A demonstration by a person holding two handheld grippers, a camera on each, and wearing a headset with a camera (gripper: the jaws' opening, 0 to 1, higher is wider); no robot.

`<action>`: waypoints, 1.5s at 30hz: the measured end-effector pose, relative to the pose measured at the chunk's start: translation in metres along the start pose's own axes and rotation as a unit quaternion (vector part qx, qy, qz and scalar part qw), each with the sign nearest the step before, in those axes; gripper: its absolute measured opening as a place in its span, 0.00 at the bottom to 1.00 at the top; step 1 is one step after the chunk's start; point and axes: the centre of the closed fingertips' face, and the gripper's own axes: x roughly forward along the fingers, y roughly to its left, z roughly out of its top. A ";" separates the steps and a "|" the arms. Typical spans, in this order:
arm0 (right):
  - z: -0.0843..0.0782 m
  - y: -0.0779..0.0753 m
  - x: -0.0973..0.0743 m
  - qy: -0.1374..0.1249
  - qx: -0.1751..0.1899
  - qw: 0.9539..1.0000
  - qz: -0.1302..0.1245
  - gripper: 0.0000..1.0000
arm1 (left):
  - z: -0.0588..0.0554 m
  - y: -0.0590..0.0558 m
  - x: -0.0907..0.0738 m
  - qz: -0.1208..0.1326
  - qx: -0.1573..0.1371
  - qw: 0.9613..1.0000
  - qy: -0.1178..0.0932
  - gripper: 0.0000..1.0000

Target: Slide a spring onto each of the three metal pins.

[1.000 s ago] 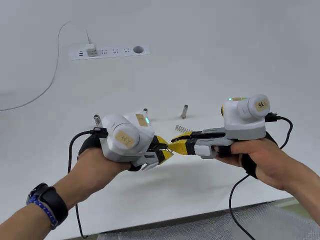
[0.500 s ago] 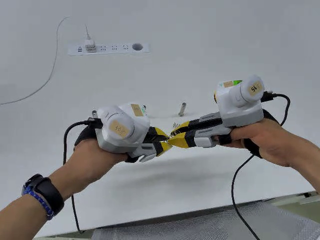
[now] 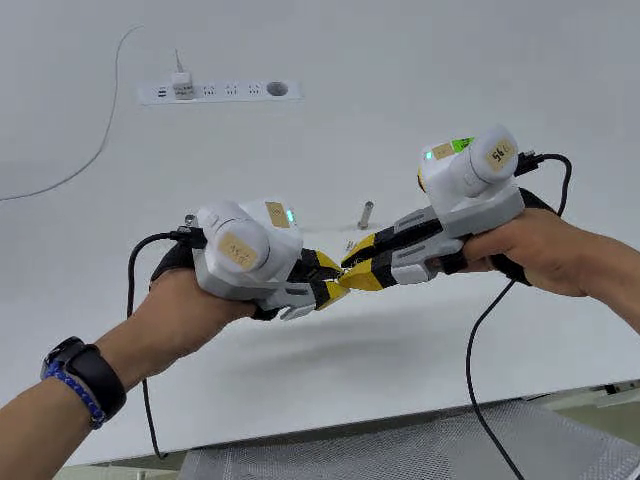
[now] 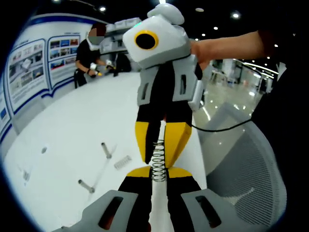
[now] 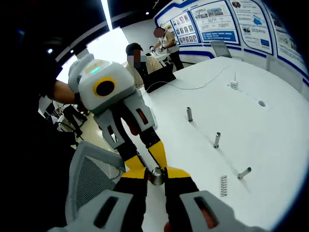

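White tabletop [image 3: 420, 90] spreads across the head view, with a power strip [image 3: 220, 92] at the upper left and an upright pin [image 3: 366, 215] just above centre. At mid-frame the left hand-held gripper [image 3: 336, 288] and the right hand-held gripper [image 3: 352, 272] meet tip to tip above the surface. At the bottom centre of the left gripper view, the left hand-held gripper's jaws are narrowed on a pale held pin [image 4: 155, 203]. Its upper part carries a spring [image 4: 158, 162], and the right hand-held gripper's yellow jaws reach down from above and pinch that spring. A loose spring [image 4: 122, 162] lies on the tabletop left of centre. At the lower centre of the right gripper view, the right hand-held gripper's jaws clamp the spring's end [image 5: 157, 175]. Toward the right, a spring-covered pin [image 5: 189, 114] stands and a lying pin [image 5: 244, 173] rests on its side.
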 end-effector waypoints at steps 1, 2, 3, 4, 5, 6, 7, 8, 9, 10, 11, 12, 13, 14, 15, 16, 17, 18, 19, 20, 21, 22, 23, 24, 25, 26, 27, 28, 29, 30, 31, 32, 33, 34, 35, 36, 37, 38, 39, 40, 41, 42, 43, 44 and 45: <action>0.000 0.001 0.000 0.003 -0.004 1.000 0.003 0.15 | 0.000 0.000 0.000 -0.001 0.001 1.000 0.000 0.10; 0.000 0.001 -0.001 0.006 -0.006 1.000 0.006 0.15 | 0.001 -0.001 0.000 -0.003 0.001 1.000 -0.001 0.10; 0.000 0.001 -0.001 0.009 -0.010 1.000 0.008 0.15 | 0.001 -0.001 0.000 -0.003 0.001 1.000 -0.001 0.10; 0.000 0.001 -0.001 0.012 -0.013 1.000 0.009 0.15 | 0.001 -0.001 0.000 -0.003 0.001 1.000 -0.002 0.10; -0.001 0.001 -0.001 0.014 -0.014 1.000 0.011 0.15 | 0.001 -0.001 -0.001 -0.003 0.002 1.000 -0.002 0.10; -0.001 0.001 -0.001 0.015 -0.016 1.000 0.012 0.15 | 0.001 -0.001 -0.001 -0.004 0.002 1.000 -0.002 0.10; -0.001 0.002 -0.001 0.016 -0.017 1.000 0.013 0.15 | 0.001 -0.001 -0.001 -0.004 0.003 1.000 -0.002 0.10; -0.001 0.002 -0.001 0.017 -0.018 1.000 0.014 0.14 | 0.001 -0.001 -0.001 -0.004 0.004 1.000 -0.002 0.10; -0.002 0.002 -0.001 0.019 -0.020 0.999 0.015 0.14 | 0.001 -0.001 -0.001 -0.005 0.004 1.000 -0.002 0.10; -0.002 0.002 -0.001 0.021 -0.022 0.999 0.016 0.14 | 0.001 -0.002 -0.001 -0.006 0.005 1.000 -0.002 0.10; -0.003 0.002 -0.001 0.023 -0.025 0.999 0.016 0.14 | 0.001 -0.002 -0.001 -0.006 0.005 1.000 -0.002 0.10; -0.003 0.002 -0.001 0.024 -0.025 0.999 0.017 0.14 | 0.001 -0.002 -0.001 -0.006 0.006 1.000 -0.002 0.10; -0.003 0.002 -0.001 0.024 -0.025 0.999 0.019 0.14 | 0.000 -0.002 -0.002 -0.007 0.007 1.000 -0.002 0.10; -0.004 0.002 0.000 0.025 -0.026 0.999 0.020 0.14 | 0.000 -0.002 -0.002 -0.008 0.007 1.000 -0.003 0.10; -0.005 0.002 0.000 0.027 -0.028 0.999 0.022 0.14 | 0.000 -0.003 -0.002 -0.008 0.007 1.000 -0.003 0.10; -0.005 0.002 0.000 0.028 -0.028 0.999 0.022 0.14 | 0.000 -0.003 -0.002 -0.008 0.008 1.000 -0.003 0.10; -0.006 0.003 0.000 0.030 -0.028 0.999 0.023 0.14 | 0.000 -0.003 -0.002 -0.009 0.009 1.000 -0.003 0.10; -0.006 0.003 0.000 0.031 -0.029 0.999 0.024 0.14 | 0.000 -0.003 -0.002 -0.010 0.010 1.000 -0.002 0.10; -0.007 0.003 0.000 0.031 -0.030 0.999 0.024 0.14 | 0.000 -0.003 -0.002 -0.010 0.011 1.000 -0.002 0.10; -0.007 0.003 0.000 0.032 -0.030 0.999 0.025 0.14 | 0.000 -0.003 -0.002 -0.010 0.013 1.000 -0.002 0.10; -0.007 0.003 0.000 0.033 -0.031 0.999 0.026 0.14 | 0.000 -0.003 -0.002 -0.011 0.014 1.000 -0.002 0.10; -0.008 0.002 0.000 0.034 -0.033 0.999 0.026 0.14 | 0.000 -0.003 -0.002 -0.011 0.014 1.000 -0.003 0.10; -0.009 0.002 0.000 0.035 -0.035 0.998 0.026 0.13 | 0.000 -0.003 -0.002 -0.012 0.014 1.000 -0.003 0.10; -0.010 0.001 0.000 0.037 -0.036 0.998 0.025 0.13 | 0.001 -0.003 -0.002 -0.012 0.014 1.000 -0.003 0.10; -0.010 0.001 0.000 0.038 -0.035 0.998 0.026 0.13 | 0.001 -0.003 -0.002 -0.012 0.016 1.000 -0.003 0.10; -0.010 0.001 0.000 0.037 -0.033 0.998 0.027 0.13 | 0.001 -0.003 -0.002 -0.013 0.016 1.000 -0.002 0.10; -0.011 0.001 0.000 0.037 -0.033 0.998 0.028 0.13 | 0.000 -0.004 -0.002 -0.014 0.018 1.000 -0.001 0.10; -0.011 0.001 0.000 0.036 -0.033 0.998 0.028 0.12 | 0.000 -0.004 -0.002 -0.013 0.021 1.000 0.000 0.10; -0.011 0.002 0.000 0.036 -0.033 0.998 0.029 0.12 | 0.000 -0.004 -0.001 -0.014 0.022 1.000 0.001 0.10; -0.012 0.002 0.001 0.037 -0.033 0.998 0.030 0.12 | -0.001 -0.005 -0.001 -0.016 0.022 1.000 0.003 0.10; -0.013 0.002 0.002 0.037 -0.035 0.998 0.031 0.12 | -0.002 -0.006 -0.001 -0.017 0.022 1.000 0.004 0.10; -0.014 0.002 0.002 0.038 -0.038 0.998 0.031 0.12 | -0.003 -0.006 -0.001 -0.017 0.023 1.000 0.005 0.10; -0.015 0.001 0.003 0.039 -0.039 0.998 0.031 0.12 | -0.004 -0.007 0.000 -0.017 0.024 1.000 0.007 0.10; -0.015 0.001 0.004 0.040 -0.039 0.998 0.031 0.12 | -0.005 -0.007 0.000 -0.017 0.025 1.000 0.008 0.10; -0.016 0.000 0.005 0.040 -0.038 0.998 0.028 0.12 | -0.007 -0.006 0.000 -0.016 0.026 0.999 0.010 0.10; -0.016 0.000 0.006 0.040 -0.038 0.998 0.027 0.12 | -0.008 -0.006 0.001 -0.015 0.026 0.999 0.011 0.10; -0.016 0.000 0.007 0.039 -0.039 0.998 0.026 0.12 | -0.009 -0.005 0.001 -0.015 0.025 1.000 0.011 0.10; -0.017 0.000 0.009 0.039 -0.039 0.998 0.026 0.12 | -0.011 -0.005 0.001 -0.017 0.017 1.000 0.009 0.10; -0.018 0.000 0.010 0.039 -0.038 0.998 0.025 0.12 | -0.012 -0.005 0.001 -0.017 0.014 1.000 0.008 0.10; -0.019 -0.001 0.011 0.039 -0.038 0.998 0.024 0.12 | -0.013 -0.005 0.001 -0.017 0.011 1.000 0.007 0.10; -0.020 -0.002 0.012 0.040 -0.036 0.998 0.025 0.12 | -0.014 -0.006 0.001 -0.019 0.003 1.000 0.003 0.10; -0.021 -0.002 0.012 0.040 -0.035 0.998 0.024 0.12 | -0.015 -0.006 0.001 -0.018 0.000 1.000 0.003 0.10; -0.022 -0.003 0.013 0.041 -0.033 0.998 0.023 0.12 | -0.017 -0.006 0.001 -0.017 -0.001 1.000 0.002 0.10; -0.022 -0.003 0.014 0.041 -0.032 0.998 0.023 0.12 | -0.017 -0.006 0.001 -0.018 -0.002 1.000 0.002 0.11; -0.022 -0.003 0.015 0.043 -0.032 0.998 0.022 0.12 | -0.017 -0.006 0.001 -0.017 -0.004 1.000 0.002 0.11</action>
